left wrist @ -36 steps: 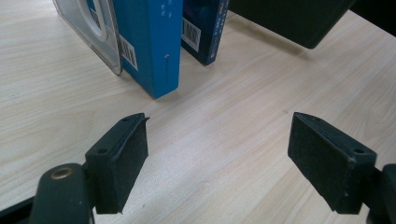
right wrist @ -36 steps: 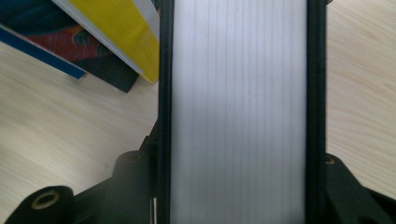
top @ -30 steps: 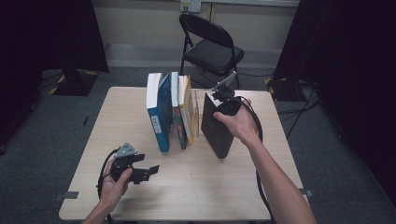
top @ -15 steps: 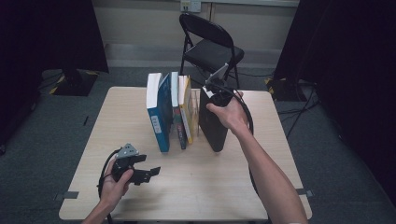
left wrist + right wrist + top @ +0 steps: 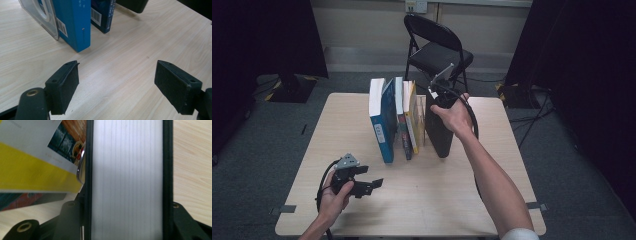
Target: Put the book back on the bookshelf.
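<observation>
A row of upright books stands mid-table: a tall blue book (image 5: 382,120) (image 5: 72,22), a dark one (image 5: 401,125) (image 5: 103,15) and a yellow one (image 5: 412,117) (image 5: 30,170). At the row's right end stands a thick black book (image 5: 439,132). My right gripper (image 5: 439,100) is shut on it from above. In the right gripper view its white page edge (image 5: 127,180) runs between the two jaws of my right gripper (image 5: 127,220). My left gripper (image 5: 372,185) (image 5: 122,85) is open and holds nothing, low over the table near the front left.
A black folding chair (image 5: 437,45) stands behind the wooden table (image 5: 412,227). A clear plastic piece (image 5: 37,15) leans on the blue book's far side. Bare tabletop lies in front of the books and to their right.
My right gripper has carried the black book left, closer to the yellow book at the end of the row. The left gripper has stayed where it was.
</observation>
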The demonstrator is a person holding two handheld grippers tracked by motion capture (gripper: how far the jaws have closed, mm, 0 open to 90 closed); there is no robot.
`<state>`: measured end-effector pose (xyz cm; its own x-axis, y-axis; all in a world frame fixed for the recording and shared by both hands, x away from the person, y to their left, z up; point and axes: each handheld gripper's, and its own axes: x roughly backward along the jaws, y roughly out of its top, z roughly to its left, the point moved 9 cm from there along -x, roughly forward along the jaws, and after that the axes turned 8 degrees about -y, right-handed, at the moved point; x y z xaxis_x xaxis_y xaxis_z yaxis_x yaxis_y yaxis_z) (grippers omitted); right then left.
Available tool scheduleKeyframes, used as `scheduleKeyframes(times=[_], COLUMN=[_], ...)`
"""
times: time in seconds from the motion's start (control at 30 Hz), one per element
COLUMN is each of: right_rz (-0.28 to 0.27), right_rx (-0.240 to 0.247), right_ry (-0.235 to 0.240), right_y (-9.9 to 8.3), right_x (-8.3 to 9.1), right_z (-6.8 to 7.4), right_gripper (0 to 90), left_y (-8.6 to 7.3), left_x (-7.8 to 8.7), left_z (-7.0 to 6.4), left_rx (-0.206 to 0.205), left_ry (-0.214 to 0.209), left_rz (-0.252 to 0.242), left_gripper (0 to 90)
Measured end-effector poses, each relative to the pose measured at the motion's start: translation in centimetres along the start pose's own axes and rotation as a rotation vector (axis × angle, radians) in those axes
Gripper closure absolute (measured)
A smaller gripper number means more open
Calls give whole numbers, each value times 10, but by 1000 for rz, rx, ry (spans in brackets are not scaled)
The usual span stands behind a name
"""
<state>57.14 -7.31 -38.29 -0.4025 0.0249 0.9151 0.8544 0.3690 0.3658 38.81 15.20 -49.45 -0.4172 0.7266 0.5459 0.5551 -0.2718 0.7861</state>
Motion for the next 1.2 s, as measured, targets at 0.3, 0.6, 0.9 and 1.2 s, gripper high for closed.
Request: scheduleKeyframes(times=[0.3,0.6,0.9,1.2], right_rz=[6,24,9,-7], right_rx=[-8,-9,-21,-8], right_ry=[-8,-8,-1,-6], right_y=[12,18,26,32], right_x=[-5,-19,-25,-28], right_z=[-1,1,2,4], right_gripper=[533,532,532,531], left_y=[-1,-1,-1,-2], left_x=[1,1,1,0], left_z=[2,3,3,1], left_rx=[10,9,7,1], left_ry=[0,1,0,2], left_rz=[-3,-7,-3,3], left_gripper=[195,195,194,195])
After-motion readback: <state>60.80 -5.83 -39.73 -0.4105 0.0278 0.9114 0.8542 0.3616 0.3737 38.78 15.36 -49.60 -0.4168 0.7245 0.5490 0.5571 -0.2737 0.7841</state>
